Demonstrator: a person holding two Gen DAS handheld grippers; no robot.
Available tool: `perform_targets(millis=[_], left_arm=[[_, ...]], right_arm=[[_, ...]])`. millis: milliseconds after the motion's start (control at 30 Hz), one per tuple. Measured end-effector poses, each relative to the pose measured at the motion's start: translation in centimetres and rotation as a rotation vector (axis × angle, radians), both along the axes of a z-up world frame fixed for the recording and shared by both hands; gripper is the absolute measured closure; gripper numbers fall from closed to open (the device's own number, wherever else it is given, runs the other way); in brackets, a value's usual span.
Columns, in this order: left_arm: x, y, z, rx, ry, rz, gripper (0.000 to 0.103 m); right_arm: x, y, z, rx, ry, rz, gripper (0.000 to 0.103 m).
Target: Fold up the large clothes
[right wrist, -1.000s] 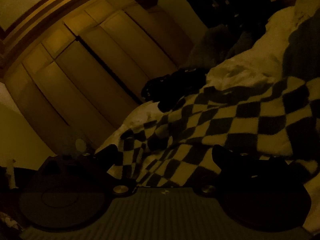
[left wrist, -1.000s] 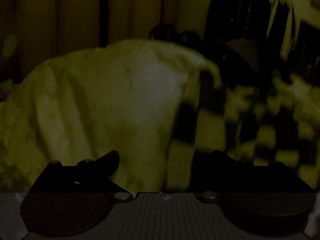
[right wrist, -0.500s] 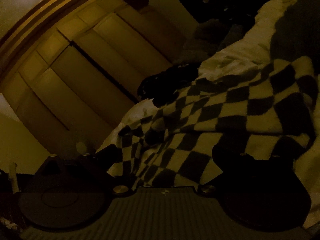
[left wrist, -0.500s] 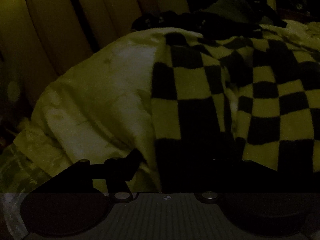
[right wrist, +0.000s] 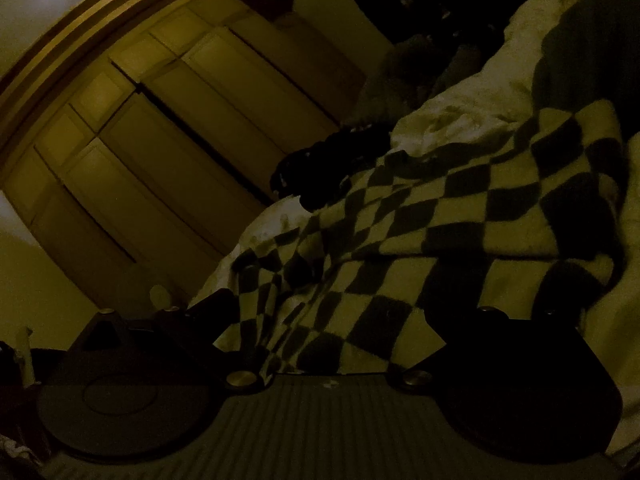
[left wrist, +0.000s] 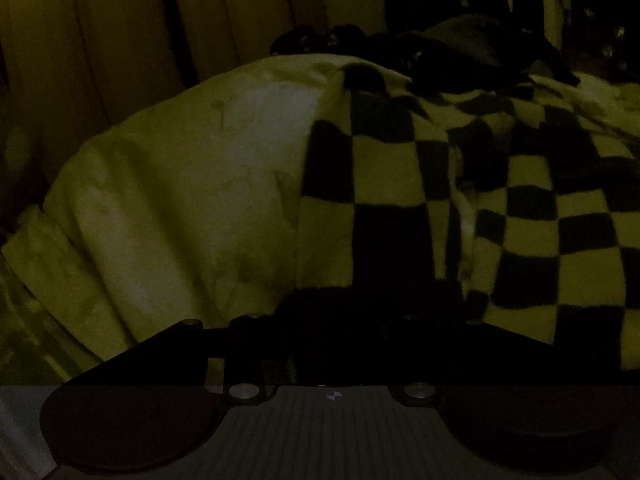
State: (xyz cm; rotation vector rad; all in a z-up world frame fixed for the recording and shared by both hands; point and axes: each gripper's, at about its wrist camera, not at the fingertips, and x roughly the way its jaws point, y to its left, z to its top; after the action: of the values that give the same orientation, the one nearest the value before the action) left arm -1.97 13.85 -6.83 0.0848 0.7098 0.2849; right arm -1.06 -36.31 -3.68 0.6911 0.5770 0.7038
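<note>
The room is very dim. A black-and-white checkered garment (left wrist: 520, 216) lies spread over a pale bed cover (left wrist: 192, 184). It also shows in the right wrist view (right wrist: 440, 240). My left gripper (left wrist: 328, 320) is shut on the garment's near dark edge, its fingers lost in shadow. My right gripper (right wrist: 332, 316) stands open, and the garment's near edge lies between its spread fingers (right wrist: 216, 304).
A pale wardrobe with panelled doors (right wrist: 180, 120) stands behind the bed; it also shows in the left wrist view (left wrist: 180, 20). A dark heap of clothes (left wrist: 400, 48) lies at the far side of the bed; the right wrist view shows it too (right wrist: 332, 164).
My left gripper's fingers have closed together on the garment's edge, and its view has shifted over the checkered cloth. My right gripper has moved closer to the garment, still open.
</note>
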Motion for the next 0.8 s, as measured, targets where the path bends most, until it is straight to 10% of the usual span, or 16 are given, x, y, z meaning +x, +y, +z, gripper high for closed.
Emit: perform_targets(millis=[467, 633, 800], left_arm=[[-0.2, -0.2, 0.0, 0.049, -0.02, 0.016, 0.001], [0.2, -0.3, -0.4, -0.113, 0.013, -0.044, 0.032], [0.0, -1.2, 3.7, -0.194, -0.091, -0.124, 0.035]], right_arm=[[0.2, 0.7, -0.9, -0.004, 0.034, 0.018, 0.002], [0.2, 0.7, -1.1, -0.003, 0.041, 0.025, 0.002], [0.3, 0.8, -1.4, -0.02, 0.049, 0.025, 0.002]])
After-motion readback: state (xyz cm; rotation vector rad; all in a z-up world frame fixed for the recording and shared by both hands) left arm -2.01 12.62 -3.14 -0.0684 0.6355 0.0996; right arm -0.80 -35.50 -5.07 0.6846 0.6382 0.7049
